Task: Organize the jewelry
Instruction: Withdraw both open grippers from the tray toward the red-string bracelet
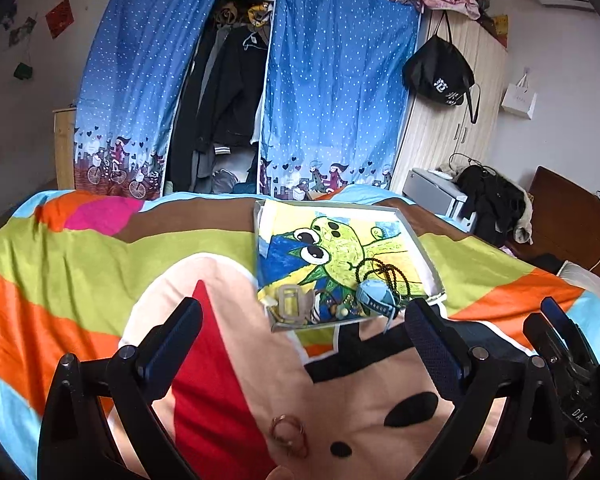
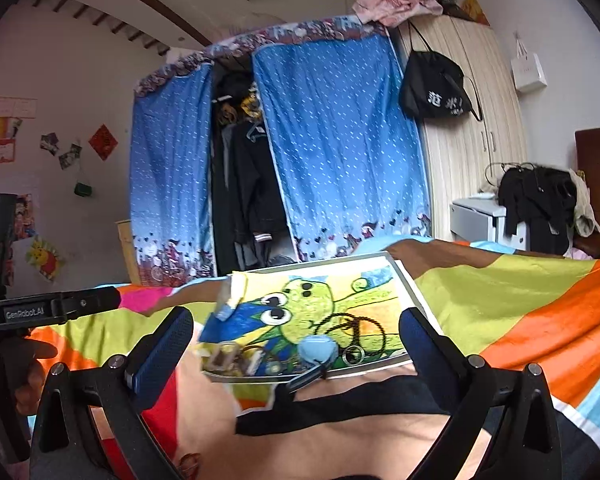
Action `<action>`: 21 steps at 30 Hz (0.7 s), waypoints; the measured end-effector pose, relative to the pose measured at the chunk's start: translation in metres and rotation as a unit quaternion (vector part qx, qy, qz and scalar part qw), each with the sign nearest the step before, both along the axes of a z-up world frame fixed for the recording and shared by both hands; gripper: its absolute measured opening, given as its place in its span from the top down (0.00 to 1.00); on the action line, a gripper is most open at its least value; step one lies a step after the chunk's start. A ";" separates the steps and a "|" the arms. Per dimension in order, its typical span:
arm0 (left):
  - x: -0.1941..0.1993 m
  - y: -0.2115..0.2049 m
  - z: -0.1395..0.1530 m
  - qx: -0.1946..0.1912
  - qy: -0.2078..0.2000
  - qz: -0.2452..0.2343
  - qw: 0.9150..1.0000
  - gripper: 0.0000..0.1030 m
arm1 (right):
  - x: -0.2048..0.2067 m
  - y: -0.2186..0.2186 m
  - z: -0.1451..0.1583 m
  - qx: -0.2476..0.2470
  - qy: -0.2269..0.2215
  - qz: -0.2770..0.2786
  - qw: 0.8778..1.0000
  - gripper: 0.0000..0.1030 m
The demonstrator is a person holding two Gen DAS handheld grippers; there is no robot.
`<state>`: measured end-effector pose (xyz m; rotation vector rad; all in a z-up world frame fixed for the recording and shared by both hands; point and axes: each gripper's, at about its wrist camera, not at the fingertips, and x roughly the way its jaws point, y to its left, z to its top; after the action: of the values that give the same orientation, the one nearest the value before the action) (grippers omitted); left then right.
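A shallow white tray [image 1: 421, 246] lined with a green cartoon drawing lies on the bed. At its near end sit a dark bead necklace [image 1: 384, 276], a light-blue watch [image 1: 374, 298] and a beige watch [image 1: 290, 302]. Two copper rings [image 1: 288, 434] lie on the blanket below my left gripper [image 1: 304, 332], which is open and empty, short of the tray. My right gripper [image 2: 296, 344] is also open and empty, facing the tray [image 2: 405, 277], the blue watch [image 2: 318, 350], the beads [image 2: 364, 328] and a silver ring [image 2: 354, 354].
The bed's striped cartoon blanket [image 1: 80, 264] spreads all around the tray. Beyond the bed stand a blue curtained wardrobe [image 1: 332, 100], a wooden cupboard [image 1: 452, 132] with a black bag, and a small cabinet with clothes [image 1: 492, 200]. A hand [image 2: 24, 372] holds the left tool's body [image 2: 24, 314].
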<state>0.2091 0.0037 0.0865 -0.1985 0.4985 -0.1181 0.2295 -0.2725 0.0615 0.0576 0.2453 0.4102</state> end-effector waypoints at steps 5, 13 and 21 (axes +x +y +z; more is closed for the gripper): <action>-0.035 0.007 -0.005 0.006 -0.009 -0.002 1.000 0.04 | -0.029 0.002 -0.002 0.003 -0.001 0.002 1.000 0.00; -0.057 0.019 -0.032 0.010 0.022 -0.012 1.000 0.04 | -0.055 0.005 -0.027 -0.017 0.049 -0.011 0.999 0.00; -0.045 0.018 -0.081 0.040 0.137 -0.023 0.989 0.04 | -0.064 0.019 -0.056 -0.053 0.123 -0.012 0.991 0.00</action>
<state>0.1642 0.0212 0.0056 -0.1253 0.7812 -0.1165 0.1657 -0.2540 0.0060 0.0068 0.5089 0.3651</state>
